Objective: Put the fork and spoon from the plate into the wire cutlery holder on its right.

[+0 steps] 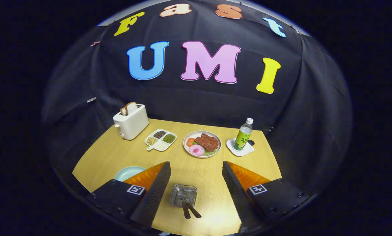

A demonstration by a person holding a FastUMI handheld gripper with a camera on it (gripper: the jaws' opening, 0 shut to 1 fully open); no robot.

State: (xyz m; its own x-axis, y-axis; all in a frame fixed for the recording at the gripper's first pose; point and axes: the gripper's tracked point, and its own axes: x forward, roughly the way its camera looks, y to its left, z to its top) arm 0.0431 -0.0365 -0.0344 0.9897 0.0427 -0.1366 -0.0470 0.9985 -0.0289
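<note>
My gripper (196,193) stands open above the wooden table (196,164), its two black fingers (155,193) wide apart. Between them, low down, sits the wire cutlery holder (183,195), a small square metal basket. A spoon bowl (182,194) lies inside it, and two dark handles (192,209) stick out of the holder toward me. A pale green plate (127,172) peeks out just left of the left finger, mostly hidden by it. Nothing is between the finger pads.
Beyond the fingers stand a white toaster with bread (130,120), a divided dish of beans (160,139), a plate of food (202,144) and a green bottle (243,134) on a white coaster (240,147). Black cloth walls close off the table's back and sides.
</note>
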